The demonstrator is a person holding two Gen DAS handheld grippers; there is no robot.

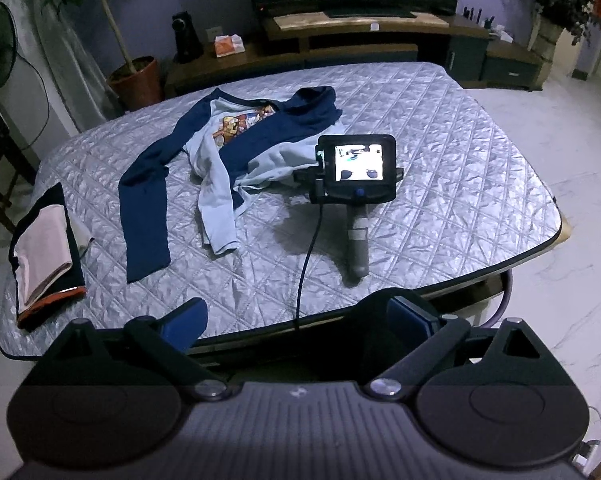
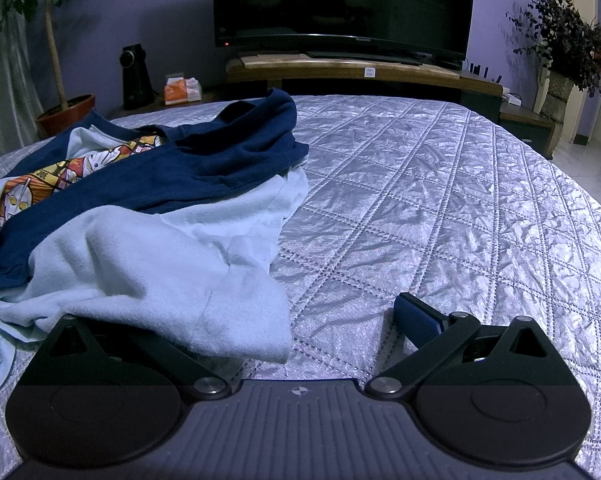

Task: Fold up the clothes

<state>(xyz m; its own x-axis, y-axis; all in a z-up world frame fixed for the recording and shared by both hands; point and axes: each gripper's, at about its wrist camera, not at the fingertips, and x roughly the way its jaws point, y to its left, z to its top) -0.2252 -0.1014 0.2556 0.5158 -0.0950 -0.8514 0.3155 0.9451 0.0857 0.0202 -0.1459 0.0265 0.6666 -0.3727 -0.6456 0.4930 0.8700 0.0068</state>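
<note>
Lying crumpled up and left of the wide-open, empty left gripper (image 1: pixel 296 320), navy-and-pale-blue long-sleeved cotton shirt (image 1: pixel 220 148), hem touching the nearer, parted right gripper (image 2: pixel 300 332)

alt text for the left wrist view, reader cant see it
A crumpled navy and light-blue shirt lies unfolded on a quilted silver table, with the right tool set down beside it. A folded stack sits at the table's left edge, and the open left tool holds nothing.
</note>
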